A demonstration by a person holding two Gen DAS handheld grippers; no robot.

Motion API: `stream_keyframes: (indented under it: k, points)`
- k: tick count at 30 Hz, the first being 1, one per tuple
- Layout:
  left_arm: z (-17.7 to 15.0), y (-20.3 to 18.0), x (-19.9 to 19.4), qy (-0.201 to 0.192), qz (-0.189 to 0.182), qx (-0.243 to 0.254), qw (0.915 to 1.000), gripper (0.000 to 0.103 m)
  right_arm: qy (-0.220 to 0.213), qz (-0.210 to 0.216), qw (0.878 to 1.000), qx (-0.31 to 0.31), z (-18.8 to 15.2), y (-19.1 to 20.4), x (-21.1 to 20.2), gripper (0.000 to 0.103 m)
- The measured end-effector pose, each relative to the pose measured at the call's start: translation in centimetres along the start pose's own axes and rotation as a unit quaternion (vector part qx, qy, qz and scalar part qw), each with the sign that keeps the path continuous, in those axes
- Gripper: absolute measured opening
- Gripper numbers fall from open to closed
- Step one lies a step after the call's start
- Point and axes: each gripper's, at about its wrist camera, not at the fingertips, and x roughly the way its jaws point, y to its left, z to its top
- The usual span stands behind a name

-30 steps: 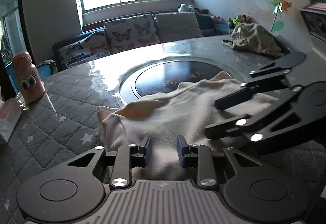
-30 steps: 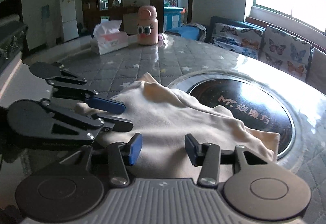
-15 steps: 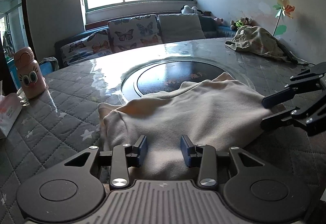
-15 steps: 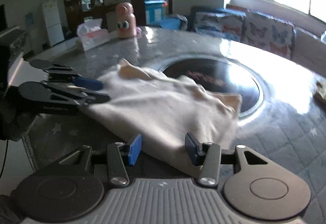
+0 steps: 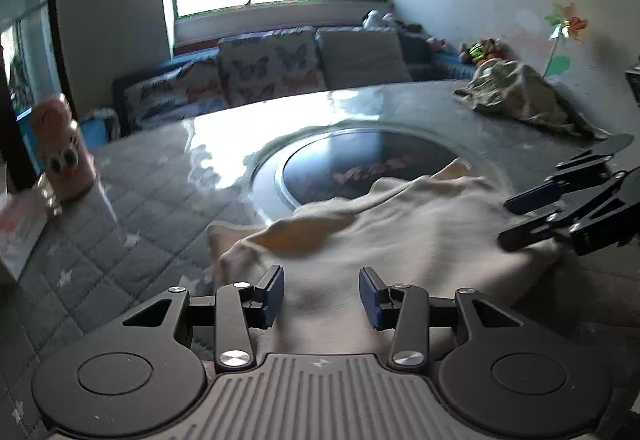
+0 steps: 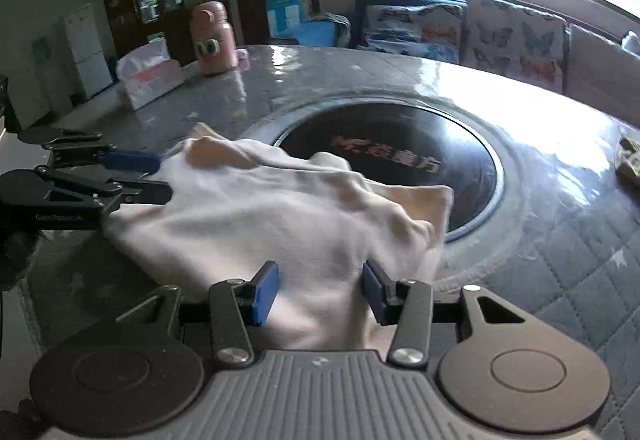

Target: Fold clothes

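On the surface [image 6: 560, 260], near the dark round inset, the cream garment [image 6: 280, 215] lies bunched, partly folded at best. Left gripper [image 5: 321, 290] is opening, cloth between unpressed pads; right gripper [image 6: 319, 290] likewise loose, closing slightly. Squaring remains.

Blurred "MF" lettering on black hotplate [image 6: 392, 155]

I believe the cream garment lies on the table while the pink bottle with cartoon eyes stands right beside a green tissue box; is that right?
Not quite: the tissue box beside the pink bottle is white and pink, not green, as the right wrist view shows. The cream garment does lie on the table.
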Motion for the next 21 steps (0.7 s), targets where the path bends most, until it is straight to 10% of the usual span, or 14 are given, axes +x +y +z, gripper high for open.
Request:
stream_keyframes:
  k: [21]
  points:
    - [2.9,2.5,3.2,0.002,0.015,-0.017,0.9998,0.023,-0.012,-0.009,0.999,0.043,2.6,-2.8,2.9,0.032]
